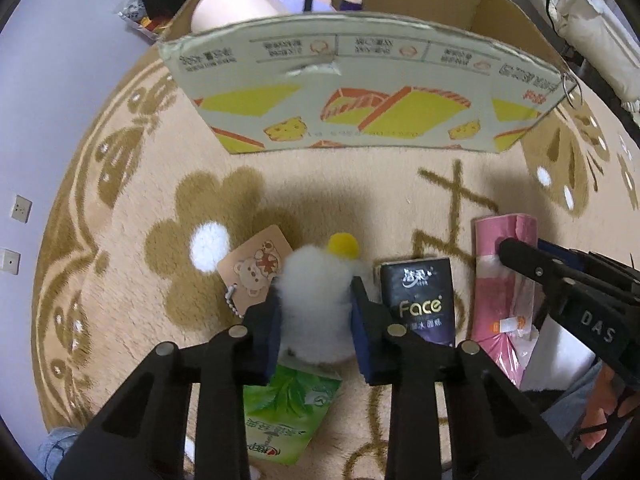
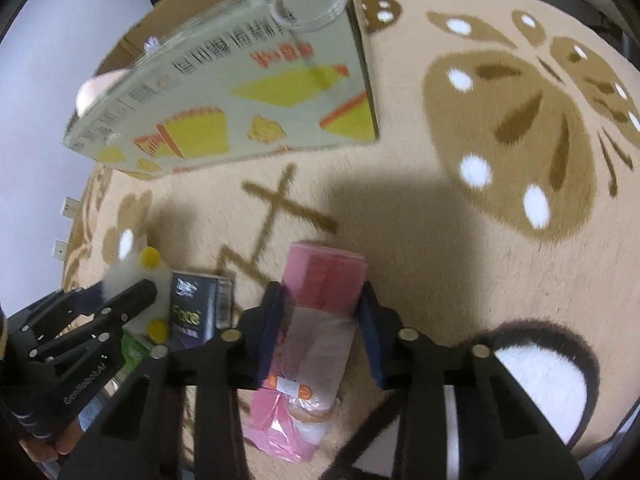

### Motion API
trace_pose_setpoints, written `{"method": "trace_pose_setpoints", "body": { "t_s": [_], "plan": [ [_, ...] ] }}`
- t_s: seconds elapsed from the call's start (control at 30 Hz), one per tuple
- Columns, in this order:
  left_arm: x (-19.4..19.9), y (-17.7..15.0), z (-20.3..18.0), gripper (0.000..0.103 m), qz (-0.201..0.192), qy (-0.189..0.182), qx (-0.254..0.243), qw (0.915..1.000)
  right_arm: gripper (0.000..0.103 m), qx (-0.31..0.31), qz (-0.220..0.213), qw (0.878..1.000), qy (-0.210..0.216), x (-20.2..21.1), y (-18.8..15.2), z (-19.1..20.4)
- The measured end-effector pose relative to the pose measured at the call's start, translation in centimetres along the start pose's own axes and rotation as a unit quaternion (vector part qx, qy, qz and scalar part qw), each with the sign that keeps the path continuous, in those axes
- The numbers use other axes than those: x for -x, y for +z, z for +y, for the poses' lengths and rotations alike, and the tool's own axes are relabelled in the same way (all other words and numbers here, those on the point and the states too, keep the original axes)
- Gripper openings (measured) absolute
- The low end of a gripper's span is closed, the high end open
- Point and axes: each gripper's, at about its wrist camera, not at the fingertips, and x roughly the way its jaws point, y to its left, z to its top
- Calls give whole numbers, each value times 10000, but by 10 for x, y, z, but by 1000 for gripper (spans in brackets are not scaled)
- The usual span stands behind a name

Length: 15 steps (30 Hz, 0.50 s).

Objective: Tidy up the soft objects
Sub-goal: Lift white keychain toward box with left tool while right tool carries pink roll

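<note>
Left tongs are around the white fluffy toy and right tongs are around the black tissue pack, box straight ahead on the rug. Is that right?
Not quite. The right tongs are around the pink wrapped roll, not the black tissue pack, which lies untouched between roll and toy; the right wrist view shows it. The left tongs do bracket the white fluffy toy, with the box ahead on the rug.

Plush toy left of tissue pack

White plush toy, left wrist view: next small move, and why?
Probably lift it straight up. The left gripper has its jaws pressed on both sides of the white plush toy, which still sits on the rug over a green packet. The cardboard box stands open ahead.
</note>
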Motion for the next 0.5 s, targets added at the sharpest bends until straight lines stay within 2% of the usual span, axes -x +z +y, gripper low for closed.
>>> {"method": "trace_pose_setpoints", "body": {
  "t_s": [0.2,0.5],
  "plan": [
    [15,2,14,28,-236,167,146,9995,20,207,-228,9995,68,9,2,11],
    [44,9,23,28,-856,352,402,9949,17,192,-1054,9941,178,50,5,4]
  ]
}}
